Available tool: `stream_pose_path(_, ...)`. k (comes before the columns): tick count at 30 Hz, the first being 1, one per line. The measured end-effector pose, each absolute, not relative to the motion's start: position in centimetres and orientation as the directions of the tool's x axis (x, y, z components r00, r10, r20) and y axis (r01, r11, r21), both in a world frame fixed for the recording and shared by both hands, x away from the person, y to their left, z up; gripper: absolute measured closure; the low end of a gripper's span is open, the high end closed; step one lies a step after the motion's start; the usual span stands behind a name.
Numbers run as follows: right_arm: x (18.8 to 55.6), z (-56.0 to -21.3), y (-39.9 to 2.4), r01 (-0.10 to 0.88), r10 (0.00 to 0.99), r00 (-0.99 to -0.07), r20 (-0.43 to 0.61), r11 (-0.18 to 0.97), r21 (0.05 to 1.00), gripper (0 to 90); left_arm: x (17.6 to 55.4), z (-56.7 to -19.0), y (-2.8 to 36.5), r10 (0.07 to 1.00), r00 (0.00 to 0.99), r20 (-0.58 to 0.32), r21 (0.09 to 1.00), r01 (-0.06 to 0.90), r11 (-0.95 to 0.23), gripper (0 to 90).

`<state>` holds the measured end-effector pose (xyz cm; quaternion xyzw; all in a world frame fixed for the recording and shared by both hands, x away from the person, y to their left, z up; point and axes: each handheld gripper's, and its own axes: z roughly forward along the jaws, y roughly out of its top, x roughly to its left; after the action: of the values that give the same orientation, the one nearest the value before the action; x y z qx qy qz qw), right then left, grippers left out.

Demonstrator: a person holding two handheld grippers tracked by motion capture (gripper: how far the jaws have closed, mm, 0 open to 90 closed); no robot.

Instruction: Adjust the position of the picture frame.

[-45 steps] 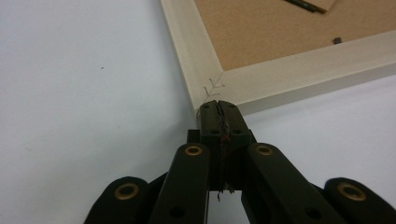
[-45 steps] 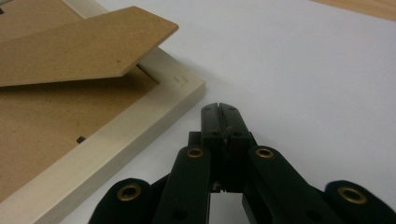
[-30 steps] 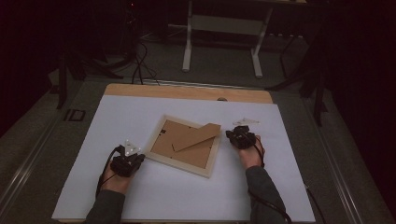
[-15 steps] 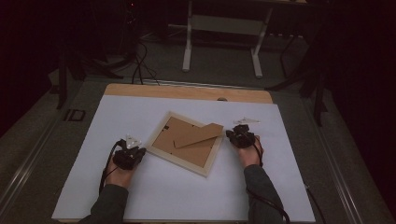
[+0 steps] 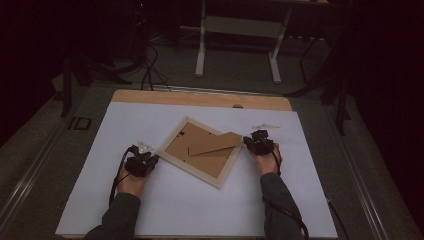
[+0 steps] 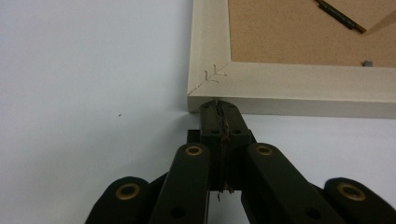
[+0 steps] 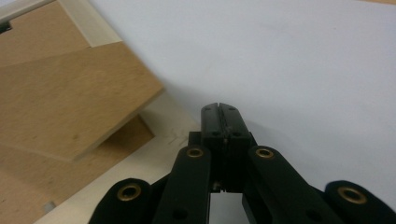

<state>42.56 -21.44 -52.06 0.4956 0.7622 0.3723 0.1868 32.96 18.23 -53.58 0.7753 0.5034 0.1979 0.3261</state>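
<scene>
Left gripper (image 6: 218, 105) pressed together, tips against picture frame (image 6: 285, 88) corner just ahead. Right gripper (image 7: 219, 109) pressed together too, over frame's edge, stand flap (image 7: 65, 100) beside.

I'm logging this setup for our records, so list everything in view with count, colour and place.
picture frame: one, pale wood rim with brown backing, face down, turned askew at the middle of the sheet.
stand flap: one, brown board, lying across the frame's back.
clear scrap: one, see-through, on the sheet beyond the right gripper; too small to identify.
white sheet: one, covering most of the table.
table: one, light wood edge showing at the far side.
metal stand: one, grey, on the floor beyond the table.
left gripper: one, black, jaws shut, tip at the frame's corner.
right gripper: one, black, jaws shut, beside the frame's right corner.
</scene>
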Motion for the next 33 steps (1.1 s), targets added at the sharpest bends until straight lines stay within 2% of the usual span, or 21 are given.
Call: stream_pose_path(33,44.1,-52.7,-21.3,0.665,0.888,-0.43,0.16,0.193,0.721,89.9,34.1,-53.5,17.1,0.892,0.445,-0.077,0.697,0.664,-0.271,90.0)
